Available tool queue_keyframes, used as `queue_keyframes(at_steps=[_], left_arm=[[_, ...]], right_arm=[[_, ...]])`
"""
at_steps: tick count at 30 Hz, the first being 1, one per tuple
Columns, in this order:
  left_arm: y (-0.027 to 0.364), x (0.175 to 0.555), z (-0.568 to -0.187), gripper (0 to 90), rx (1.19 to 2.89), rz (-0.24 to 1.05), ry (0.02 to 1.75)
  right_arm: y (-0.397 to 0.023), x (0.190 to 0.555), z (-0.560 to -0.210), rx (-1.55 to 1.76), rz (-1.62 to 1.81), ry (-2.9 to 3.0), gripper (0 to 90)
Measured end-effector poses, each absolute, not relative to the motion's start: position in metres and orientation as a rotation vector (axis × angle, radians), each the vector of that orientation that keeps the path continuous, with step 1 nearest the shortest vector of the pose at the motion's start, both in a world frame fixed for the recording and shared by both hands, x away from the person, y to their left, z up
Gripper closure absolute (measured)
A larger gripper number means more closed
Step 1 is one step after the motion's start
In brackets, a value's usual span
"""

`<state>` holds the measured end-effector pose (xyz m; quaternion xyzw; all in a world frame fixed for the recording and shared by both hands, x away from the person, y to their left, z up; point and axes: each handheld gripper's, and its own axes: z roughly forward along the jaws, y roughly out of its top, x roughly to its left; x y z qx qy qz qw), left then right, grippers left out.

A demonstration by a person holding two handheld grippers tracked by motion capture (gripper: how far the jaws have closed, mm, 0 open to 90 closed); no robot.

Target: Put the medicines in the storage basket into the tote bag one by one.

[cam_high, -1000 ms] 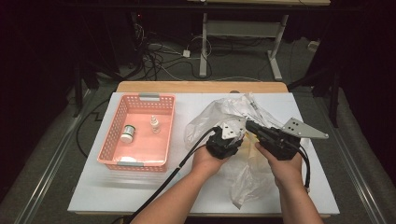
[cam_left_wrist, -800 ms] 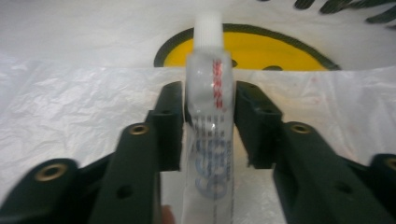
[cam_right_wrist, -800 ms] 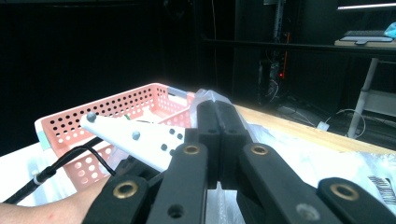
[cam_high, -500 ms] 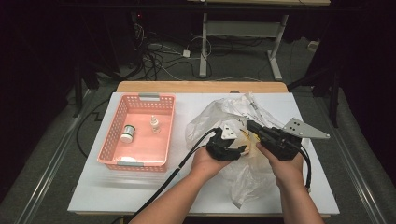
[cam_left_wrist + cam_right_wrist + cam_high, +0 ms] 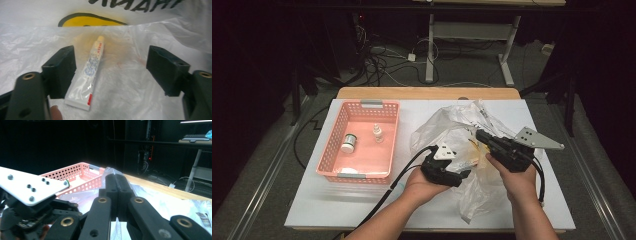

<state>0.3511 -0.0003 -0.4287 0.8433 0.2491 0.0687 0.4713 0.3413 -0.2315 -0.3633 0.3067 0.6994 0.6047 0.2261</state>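
- Left gripper [image 5: 110,72]: jaws spread wide, released, inside the clear plastic bag [image 5: 452,132]; in the high view it sits at table centre, toward 5 o'clock.
- Small white tube [image 5: 86,75] lies flat on the bag film between the jaws, touching the left-hand jaw, cap pointing to 12 o'clock, well apart from the other jaw.
- Right gripper [image 5: 117,192]: jaws clenched together, pinching a fold of bag film; at 3 o'clock of the left gripper.
- Pink basket [image 5: 384,137] at 9 o'clock on the white table [image 5: 312,210]; holds a small jar [image 5: 348,143] and a small bottle [image 5: 377,134].
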Motion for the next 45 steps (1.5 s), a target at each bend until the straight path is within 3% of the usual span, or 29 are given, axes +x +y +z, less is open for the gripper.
queue_keyframes(at_steps=[12, 45], left_arm=[[0.024, 0.335, -0.428, 0.0, 2.054, 0.149, 0.625], [0.108, 0.289, -0.422, 0.0, 2.007, 0.209, 0.686]], right_arm=[[-0.233, 0.34, -0.364, 0.849, 1.661, 1.934, 90.0], [-0.234, 0.338, -0.363, 0.849, 1.653, 1.927, 90.0]])
